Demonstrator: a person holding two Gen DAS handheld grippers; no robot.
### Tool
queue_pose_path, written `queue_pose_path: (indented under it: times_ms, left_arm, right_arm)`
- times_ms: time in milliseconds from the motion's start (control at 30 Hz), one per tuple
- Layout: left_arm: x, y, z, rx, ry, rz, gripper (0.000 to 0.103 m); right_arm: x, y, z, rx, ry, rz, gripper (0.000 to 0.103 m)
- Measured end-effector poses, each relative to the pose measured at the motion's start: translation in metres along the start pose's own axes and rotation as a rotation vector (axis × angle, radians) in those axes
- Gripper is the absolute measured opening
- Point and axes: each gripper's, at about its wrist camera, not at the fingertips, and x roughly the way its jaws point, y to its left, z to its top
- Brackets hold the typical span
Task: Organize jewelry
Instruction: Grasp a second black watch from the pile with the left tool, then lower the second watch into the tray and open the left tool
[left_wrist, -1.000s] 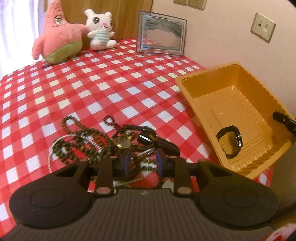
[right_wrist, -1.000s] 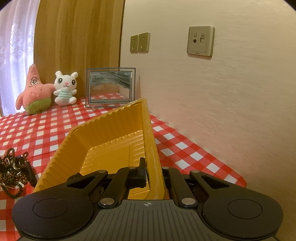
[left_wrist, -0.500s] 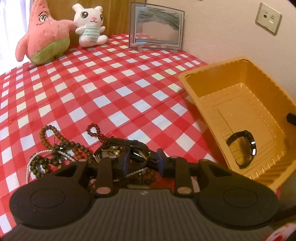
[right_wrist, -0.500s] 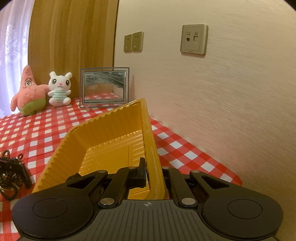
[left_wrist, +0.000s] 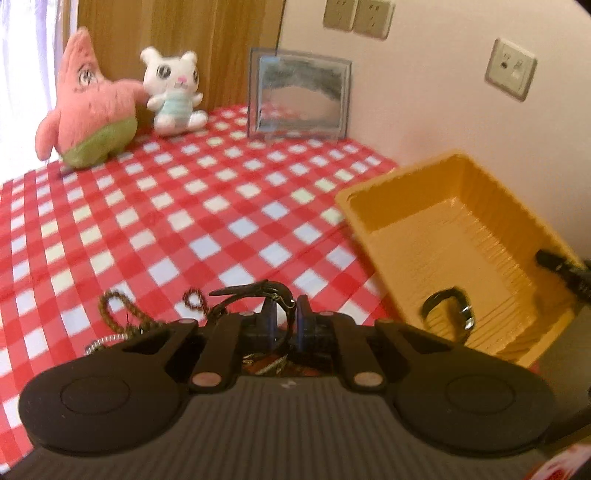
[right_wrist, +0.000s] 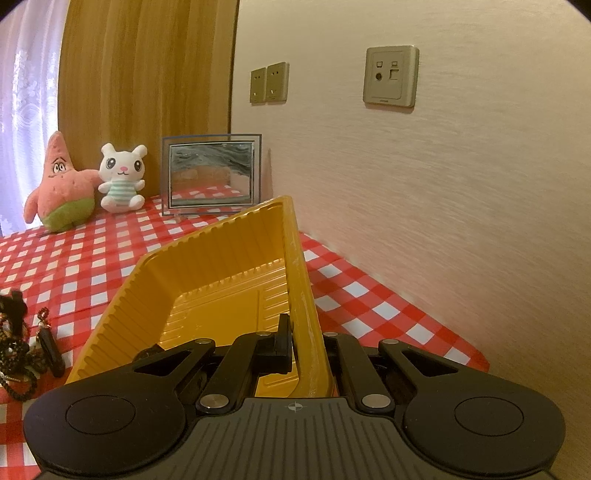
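The left tongs have just closed, pinching a light, floppy black watch strap; tangled beads may drag. The right tongs clamp the stiff yellow plastic tray's rim.

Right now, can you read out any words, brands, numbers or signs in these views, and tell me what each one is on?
No readable text in either view.
Wall plate: a small mark along its lower edge, too small to read.
Double wall socket: no lettering visible.
Right gripper body: only a crosshair symbol, no words.
Yellow tray, plush toys, framed picture: no labels visible.
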Motion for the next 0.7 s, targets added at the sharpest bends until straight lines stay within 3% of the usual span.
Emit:
queue_pose_path:
  times_ms: [333, 700]
  left_arm:
    - [-0.003, -0.048, 0.031, 0.029, -0.064, -0.132, 0.009]
    - [0.045, -0.098, 0.039, 0.075, -0.006, -0.271, 0.009]
  right_arm:
    - [0.004, -0.001, 0.000, -0.005, -0.002, 0.014, 0.004]
    - [0.004, -0.001, 0.001, -0.005, -0.005, 0.024, 0.004]
